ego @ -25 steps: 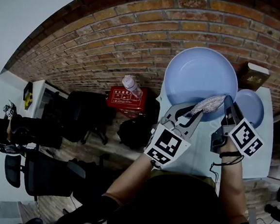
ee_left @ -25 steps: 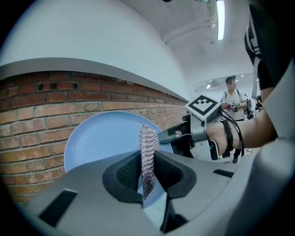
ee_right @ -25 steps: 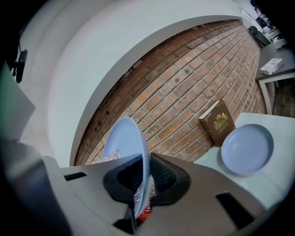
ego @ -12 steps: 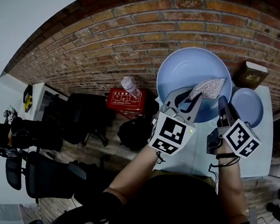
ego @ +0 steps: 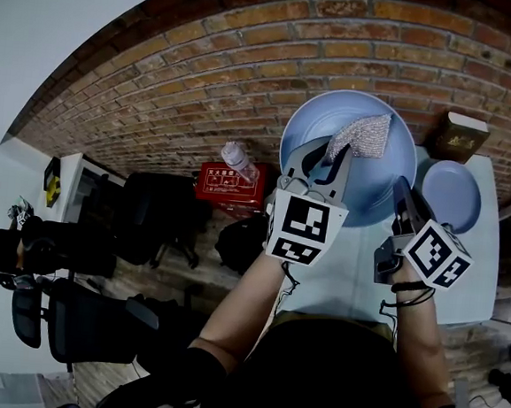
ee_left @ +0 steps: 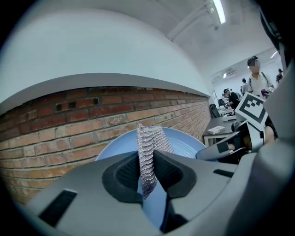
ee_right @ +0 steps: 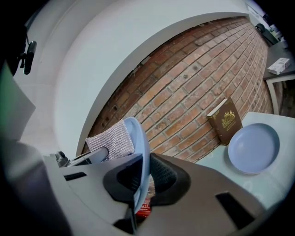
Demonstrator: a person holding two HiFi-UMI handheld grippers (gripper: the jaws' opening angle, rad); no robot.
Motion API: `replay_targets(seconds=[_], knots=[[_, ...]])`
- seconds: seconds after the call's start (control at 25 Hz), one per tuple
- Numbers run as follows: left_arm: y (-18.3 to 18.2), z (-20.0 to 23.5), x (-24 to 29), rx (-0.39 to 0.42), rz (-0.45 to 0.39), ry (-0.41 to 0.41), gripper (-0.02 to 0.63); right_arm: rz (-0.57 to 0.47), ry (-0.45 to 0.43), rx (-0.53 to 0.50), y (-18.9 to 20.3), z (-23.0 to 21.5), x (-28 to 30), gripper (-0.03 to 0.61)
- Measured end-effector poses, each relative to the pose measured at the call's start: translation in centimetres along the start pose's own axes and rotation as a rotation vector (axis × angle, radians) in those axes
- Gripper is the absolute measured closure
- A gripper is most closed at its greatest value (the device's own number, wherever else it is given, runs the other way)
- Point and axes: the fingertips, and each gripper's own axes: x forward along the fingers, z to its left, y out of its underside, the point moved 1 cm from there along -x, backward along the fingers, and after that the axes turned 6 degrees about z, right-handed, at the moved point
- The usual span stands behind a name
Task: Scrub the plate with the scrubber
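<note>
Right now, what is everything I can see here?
Table: one, pale, beside the brick wall.
Large plate: one, blue, held upright over the table.
Scrubber: one, silver mesh, against the large plate's face.
Small plate: one, blue, flat on the table's right.
Book: one, brown, leaning against the wall.
Box: one, red, on the floor.
Left hand-held gripper: one, grey, clamped on the scrubber.
Right hand-held gripper: one, grey, clamped on the large plate's rim.

Colours as I read them: plate (ego: 379, 185), pale blue; scrubber (ego: 361, 135), silver-grey woven mesh; small plate (ego: 452, 196) at right, same blue; book (ego: 461, 135), brown, gold print; wall (ego: 205, 70), red-brown brick.
</note>
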Motion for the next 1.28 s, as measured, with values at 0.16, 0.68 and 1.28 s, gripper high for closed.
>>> replay_targets(seconds=[0.16, 0.68, 1.28], knots=[[0.0, 2.2, -0.5, -0.005, 0.002, -0.057, 0.534, -0.014, -0.009, 0.043, -0.7, -0.2, 0.0, 0.531], [2.6, 5.7, -2.5, 0.012, 0.066, -0.147, 0.534, -0.066, 0.002, 0.112, -2.5, -1.6, 0.0, 0.531], [7.5, 1.3, -3.1, -0.055, 0.158, 0.082, 0.534, -0.089, 0.037, 0.106, -3.4, -2.6, 0.3, 0.528]])
